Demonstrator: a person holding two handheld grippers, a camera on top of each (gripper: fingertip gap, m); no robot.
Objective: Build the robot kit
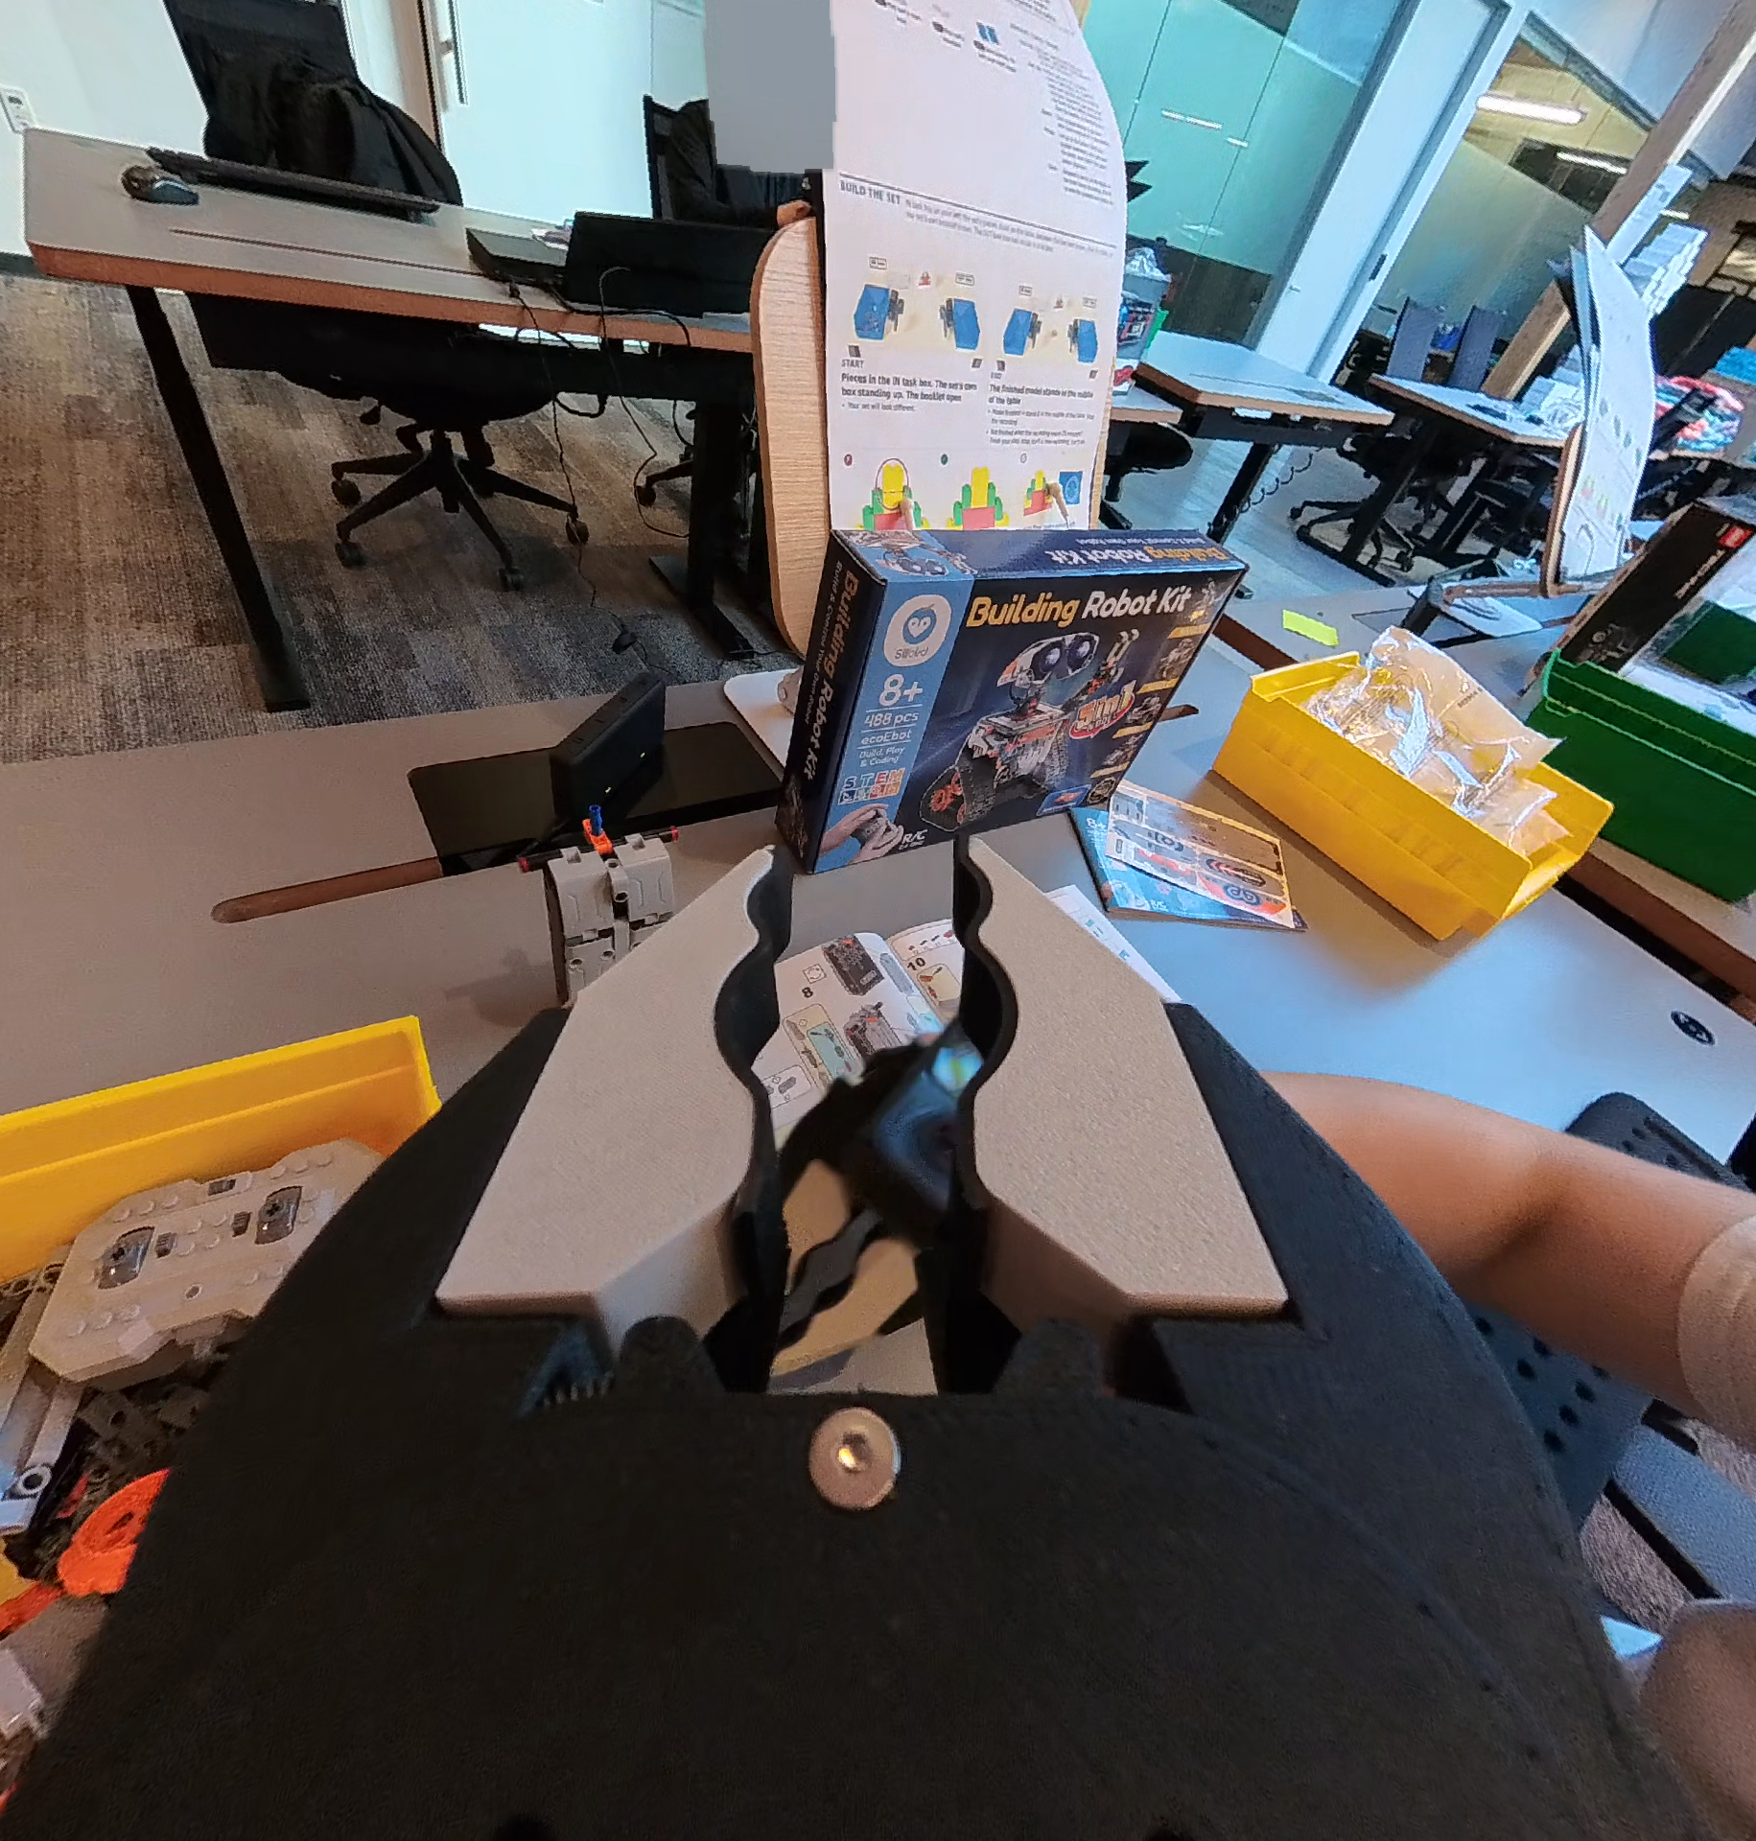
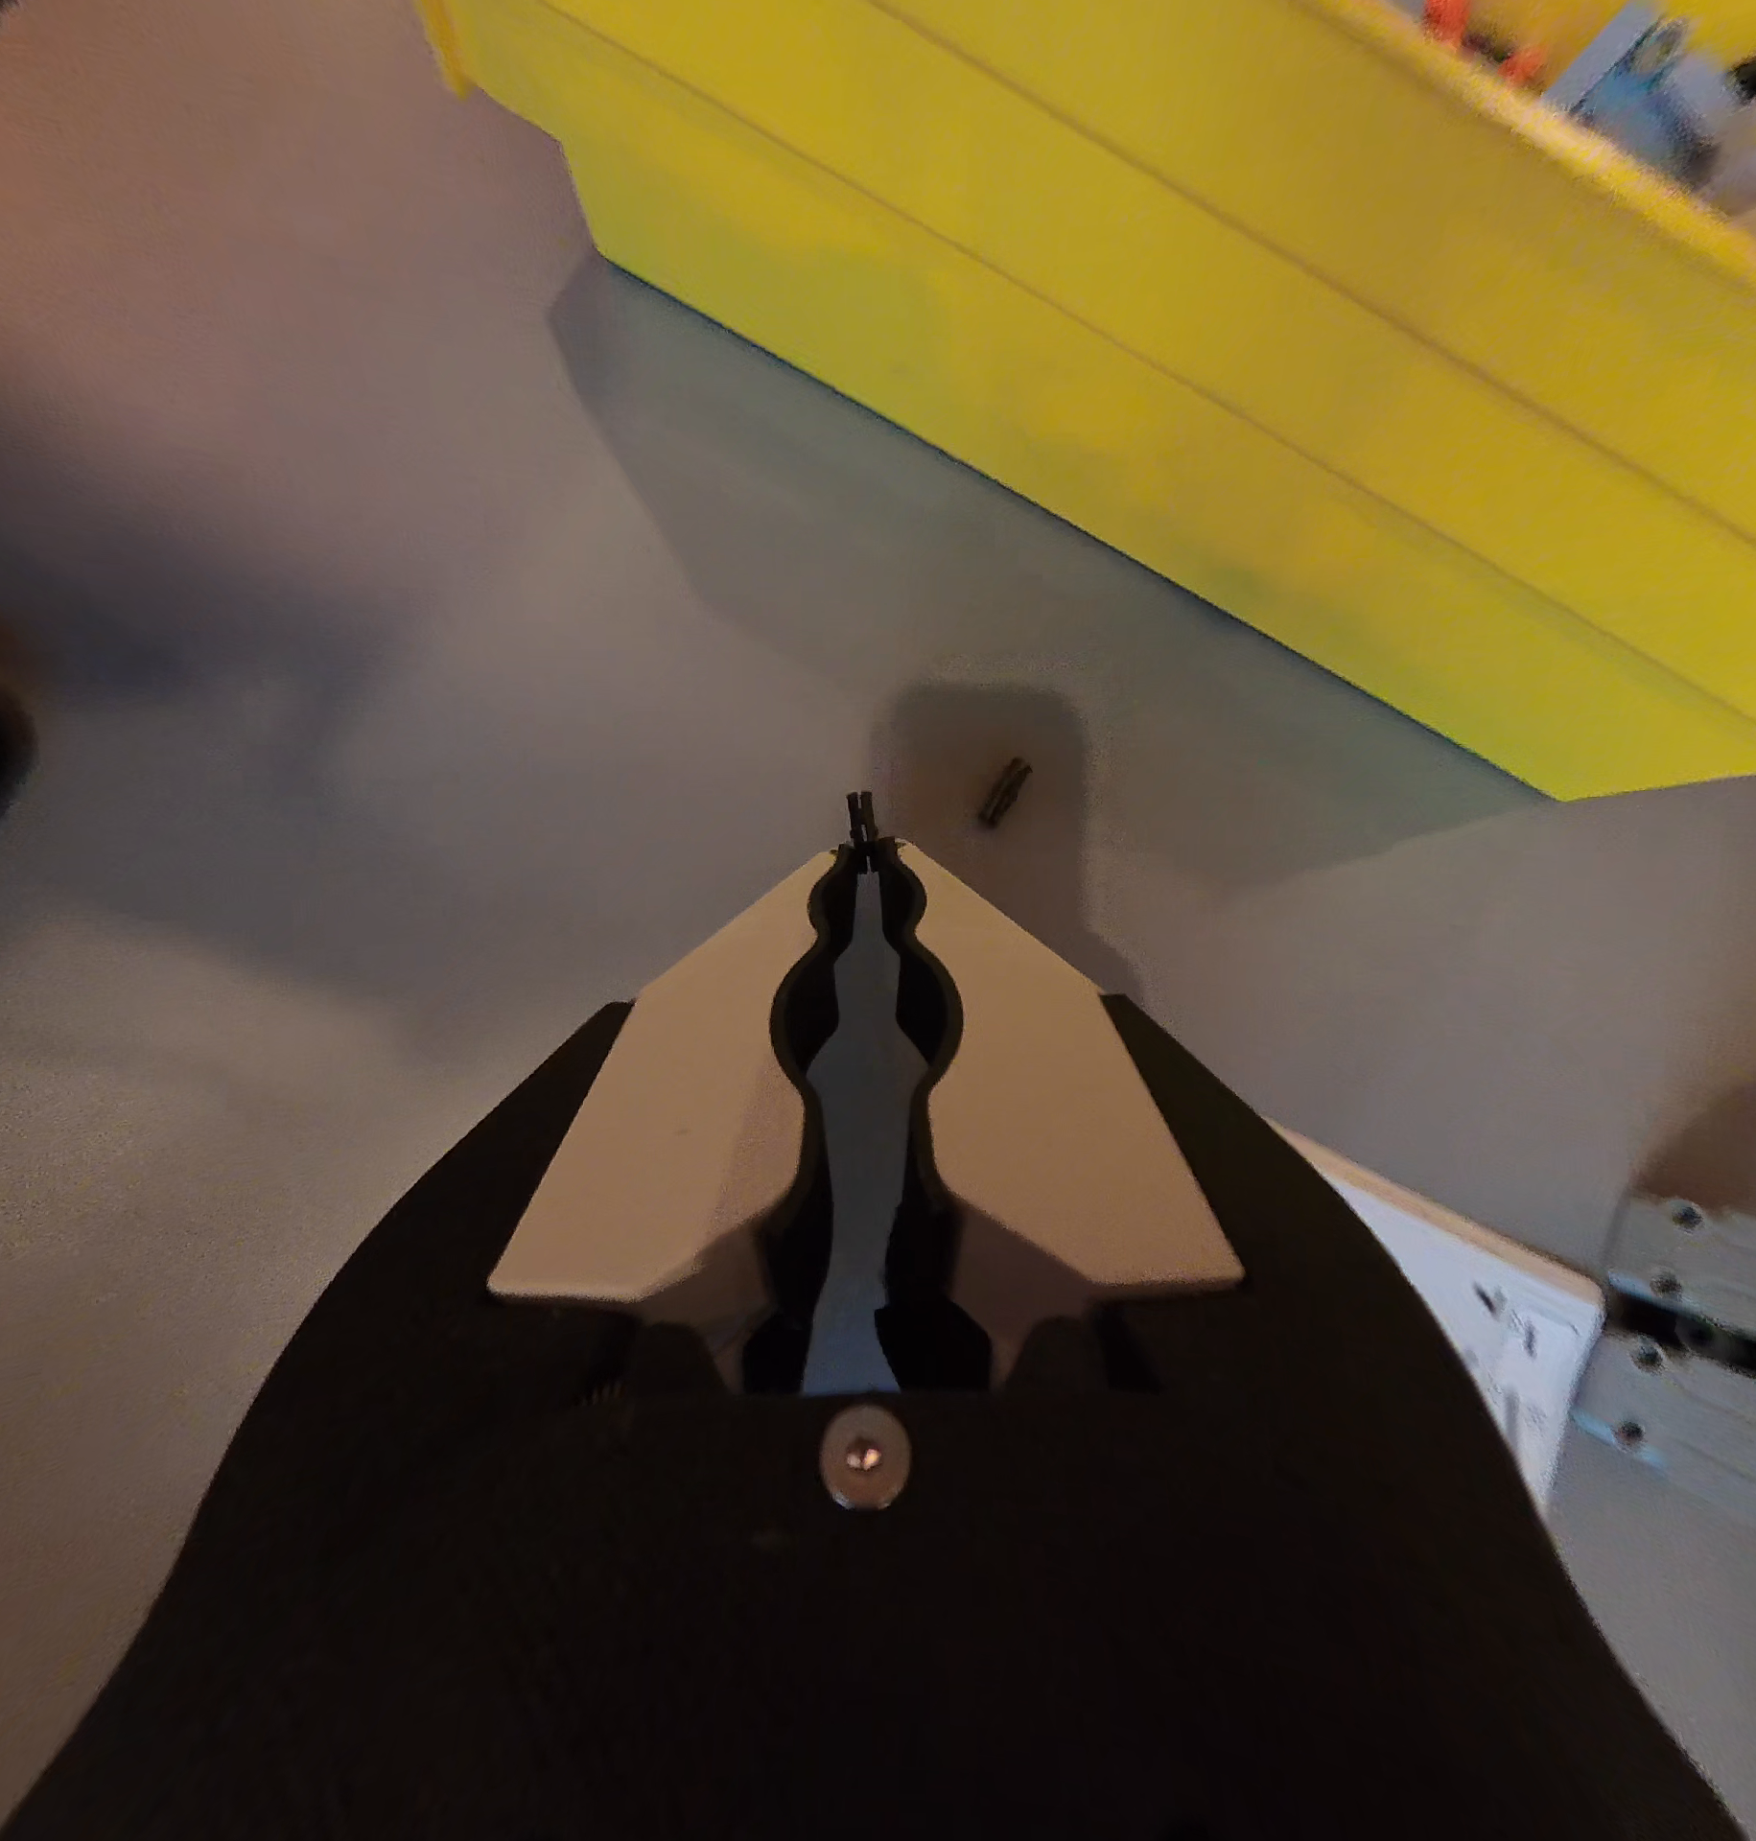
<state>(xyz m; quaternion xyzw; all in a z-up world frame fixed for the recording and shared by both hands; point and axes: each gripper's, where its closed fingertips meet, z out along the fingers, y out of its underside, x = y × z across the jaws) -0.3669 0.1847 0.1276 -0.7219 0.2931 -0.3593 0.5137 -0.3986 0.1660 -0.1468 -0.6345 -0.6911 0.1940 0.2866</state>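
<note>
My right gripper (image 2: 864,852) is shut on a small black pin (image 2: 861,812), which sticks out past the fingertips just above the grey table (image 2: 355,897). A second small dark pin (image 2: 1003,787) lies on the table a little to the right, near the wall of a yellow bin (image 2: 1153,349). My left gripper (image 1: 869,857) is open and empty, held above the table over an open instruction booklet (image 1: 879,981). A blurred black device (image 1: 903,1126) shows below, between the left fingers, beside a person's forearm (image 1: 1501,1195).
A blue kit box (image 1: 1003,697) stands upright ahead, a grey motor assembly (image 1: 609,897) to its left. A yellow bin (image 1: 186,1116) of loose parts is at lower left. Another yellow bin (image 1: 1352,797) with plastic bags and a green bin (image 1: 1671,767) are at right. A booklet corner (image 2: 1481,1325) and grey part (image 2: 1701,1315) lie at right. Across from one pair of fingers to the other is roughly 25 cm. My right gripper's tips are some 20 cm from the grey motor assembly (image 1: 609,897).
</note>
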